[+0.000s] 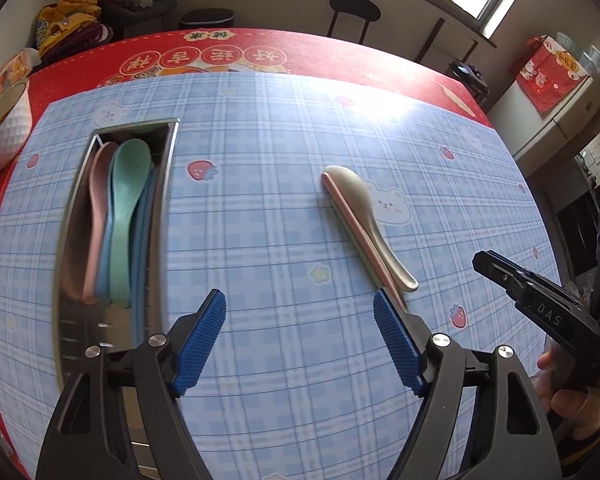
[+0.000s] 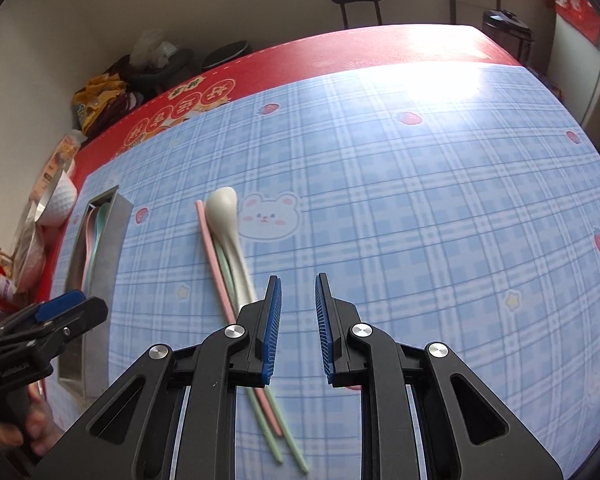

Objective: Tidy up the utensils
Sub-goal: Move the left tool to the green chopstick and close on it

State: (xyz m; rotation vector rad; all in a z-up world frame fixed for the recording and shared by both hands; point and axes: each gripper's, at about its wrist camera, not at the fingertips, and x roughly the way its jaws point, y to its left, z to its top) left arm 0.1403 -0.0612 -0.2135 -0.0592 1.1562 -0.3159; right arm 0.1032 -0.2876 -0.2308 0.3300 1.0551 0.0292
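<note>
Left gripper [image 1: 299, 312] spread, empty; right gripper [image 2: 298, 300] spread, empty. Grey spoon [image 2: 225, 216], chopsticks [image 2: 216, 260] on counter [image 2: 420, 220], 10 o'clock of right gripper. Tray [image 1: 80, 216] holds spoons.

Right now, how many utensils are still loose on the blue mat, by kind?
Beige spoon: 1
Pink chopstick: 1
Green chopsticks: 2
Total: 4 loose on the blue mat, beside the metal tray.
</note>
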